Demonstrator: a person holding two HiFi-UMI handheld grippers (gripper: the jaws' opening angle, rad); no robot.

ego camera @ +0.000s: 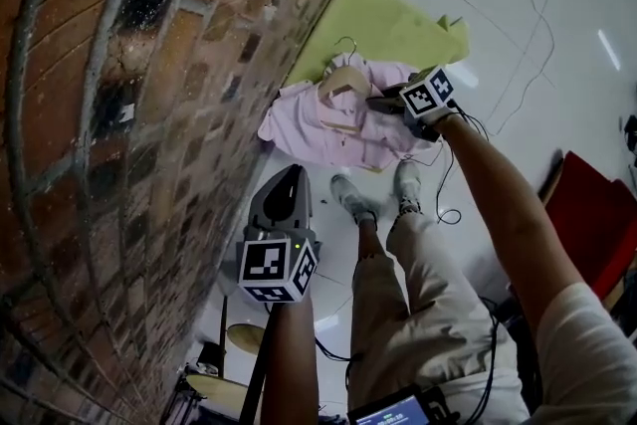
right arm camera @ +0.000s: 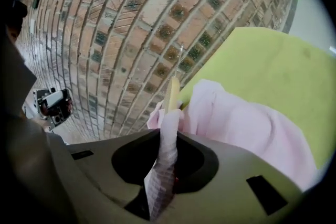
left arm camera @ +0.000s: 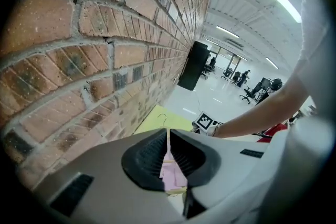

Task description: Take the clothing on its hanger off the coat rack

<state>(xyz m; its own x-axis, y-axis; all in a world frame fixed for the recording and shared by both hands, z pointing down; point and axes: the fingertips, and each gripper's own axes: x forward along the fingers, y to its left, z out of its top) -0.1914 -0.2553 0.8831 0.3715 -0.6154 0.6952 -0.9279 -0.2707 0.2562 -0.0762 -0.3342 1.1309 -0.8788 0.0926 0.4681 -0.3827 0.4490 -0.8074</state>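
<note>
The pale pink shirt (ego camera: pixel 317 132) on its wooden hanger (ego camera: pixel 343 81) is down at the yellow-green sheet (ego camera: pixel 390 15) on the floor, so the right gripper (ego camera: pixel 384 102), jaws pinching pink cloth, should release only once it lies settled, while the left gripper (ego camera: pixel 295 170) hangs with jaws pressed together, empty.

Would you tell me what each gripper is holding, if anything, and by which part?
The right gripper pinches the shirt by a fold of fabric at one end of the hanger. The left gripper holds nothing.
</note>
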